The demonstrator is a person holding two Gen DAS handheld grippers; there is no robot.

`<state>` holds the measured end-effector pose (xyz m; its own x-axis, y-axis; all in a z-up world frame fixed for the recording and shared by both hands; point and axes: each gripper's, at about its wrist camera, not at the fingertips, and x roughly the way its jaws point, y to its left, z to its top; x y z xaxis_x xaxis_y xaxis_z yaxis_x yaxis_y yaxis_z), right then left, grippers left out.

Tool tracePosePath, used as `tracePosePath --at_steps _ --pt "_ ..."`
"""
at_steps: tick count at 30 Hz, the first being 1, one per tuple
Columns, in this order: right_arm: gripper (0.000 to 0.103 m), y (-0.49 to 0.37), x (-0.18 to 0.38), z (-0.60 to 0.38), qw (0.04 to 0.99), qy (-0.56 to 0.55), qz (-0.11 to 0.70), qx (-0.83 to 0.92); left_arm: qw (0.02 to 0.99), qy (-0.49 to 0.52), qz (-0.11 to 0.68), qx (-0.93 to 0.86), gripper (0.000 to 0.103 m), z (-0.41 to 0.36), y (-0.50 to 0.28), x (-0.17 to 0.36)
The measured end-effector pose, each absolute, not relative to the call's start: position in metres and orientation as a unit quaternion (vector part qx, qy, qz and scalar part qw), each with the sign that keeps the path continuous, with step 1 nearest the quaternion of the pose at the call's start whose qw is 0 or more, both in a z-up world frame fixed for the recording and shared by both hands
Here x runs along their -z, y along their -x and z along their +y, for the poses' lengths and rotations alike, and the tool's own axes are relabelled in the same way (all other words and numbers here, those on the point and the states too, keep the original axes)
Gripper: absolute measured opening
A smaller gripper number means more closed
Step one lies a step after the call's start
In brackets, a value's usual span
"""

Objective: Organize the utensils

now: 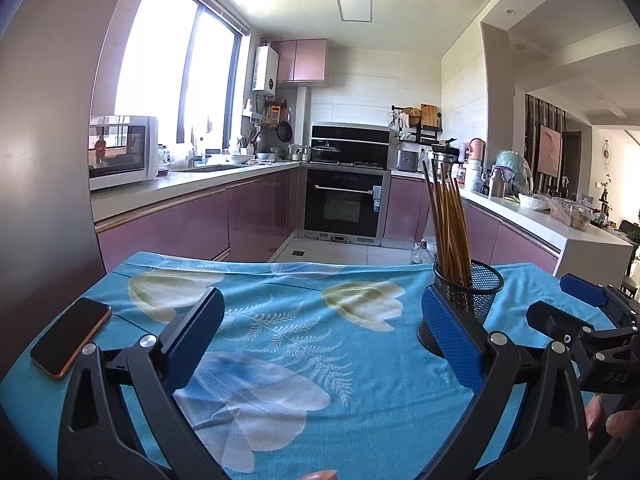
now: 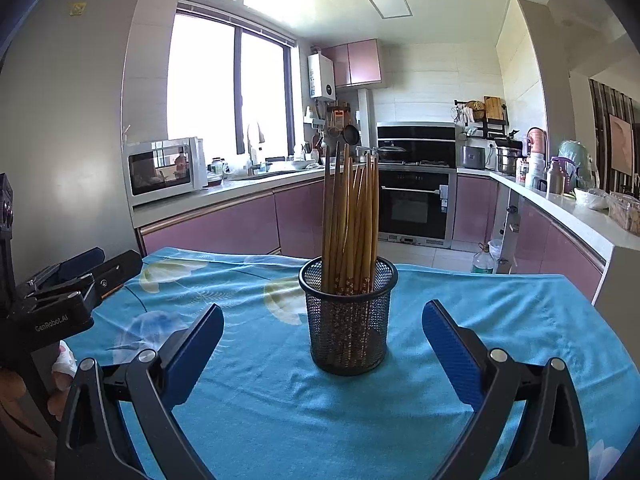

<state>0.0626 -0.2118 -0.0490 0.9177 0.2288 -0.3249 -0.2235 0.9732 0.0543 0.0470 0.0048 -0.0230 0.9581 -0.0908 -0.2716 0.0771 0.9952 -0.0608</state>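
A black mesh cup (image 2: 348,320) stands upright on the blue flowered tablecloth (image 2: 260,400), holding several wooden chopsticks (image 2: 352,216) that stick up out of it. My right gripper (image 2: 323,320) is open, its blue pads on either side of the cup and short of it, nothing between them. The left wrist view shows the same cup (image 1: 468,292) and chopsticks (image 1: 448,224) behind the right pad of my left gripper (image 1: 323,320), which is open and empty over the cloth (image 1: 300,320). The right gripper (image 1: 576,312) shows at the far right of that view.
A phone (image 1: 70,336) lies near the table's left edge. A grey wall or fridge side (image 1: 44,160) stands close on the left. Beyond the table's far edge are the kitchen floor, pink cabinets and an oven (image 2: 416,204). A person's fingers (image 1: 612,420) hold the handles.
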Motion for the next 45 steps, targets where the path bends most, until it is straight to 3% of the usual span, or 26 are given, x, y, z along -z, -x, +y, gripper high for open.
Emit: tracePosePath --at_steps 45 --pt "0.096 -0.0579 0.0486 -0.2146 0.982 -0.019 0.157 -0.106 0.99 0.03 0.131 0.038 0.097 0.0086 -0.0417 0.0287"
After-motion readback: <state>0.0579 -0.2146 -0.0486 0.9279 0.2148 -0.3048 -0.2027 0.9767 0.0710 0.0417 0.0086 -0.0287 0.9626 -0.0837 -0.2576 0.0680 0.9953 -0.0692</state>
